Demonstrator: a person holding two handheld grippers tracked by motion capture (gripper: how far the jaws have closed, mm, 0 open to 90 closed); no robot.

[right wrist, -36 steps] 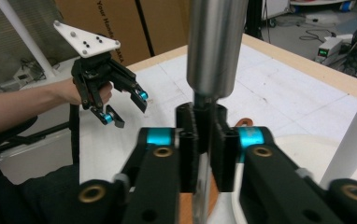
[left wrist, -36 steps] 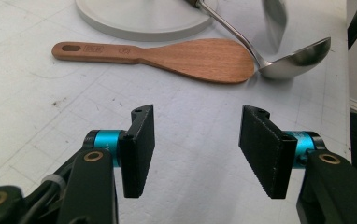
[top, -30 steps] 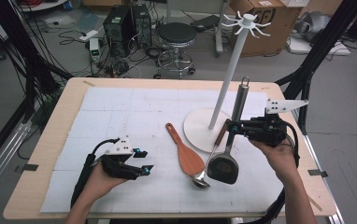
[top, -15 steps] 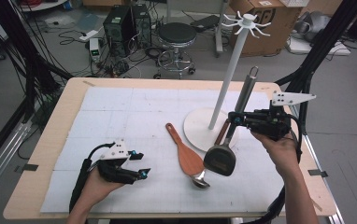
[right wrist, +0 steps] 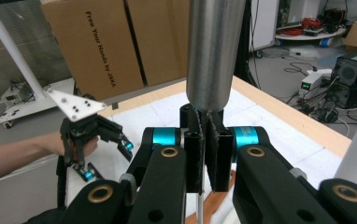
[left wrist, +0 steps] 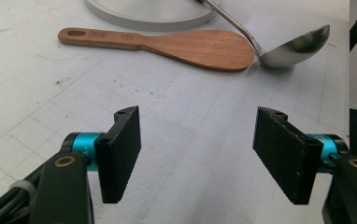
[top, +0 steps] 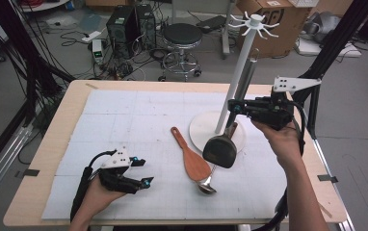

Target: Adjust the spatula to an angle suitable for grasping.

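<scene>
**Spatula lifts off the mat toward the rack**

The white utensil rack [top: 242, 72] stands tall just left of the right gripper [top: 235, 107], its hooked top well above the jaws and bare. That right gripper is clamped tight on the neck of the black spatula [top: 220, 150], and compared with a second ago the tool is up: the blade, then resting on the mat by the rack's base, now hangs in the air below the jaws, steel handle pointing up alongside the pole. Judging by that, the hang-up is under way, with more height needed to reach a hook. Below and left of the blade lie the wooden rice paddle [top: 190, 156] and the steel ladle [top: 207, 185], touching, both waiting on the mat. Far across, the left gripper [top: 141, 172] rests low, jaws wide with nothing between them, having just been opening further.
</scene>
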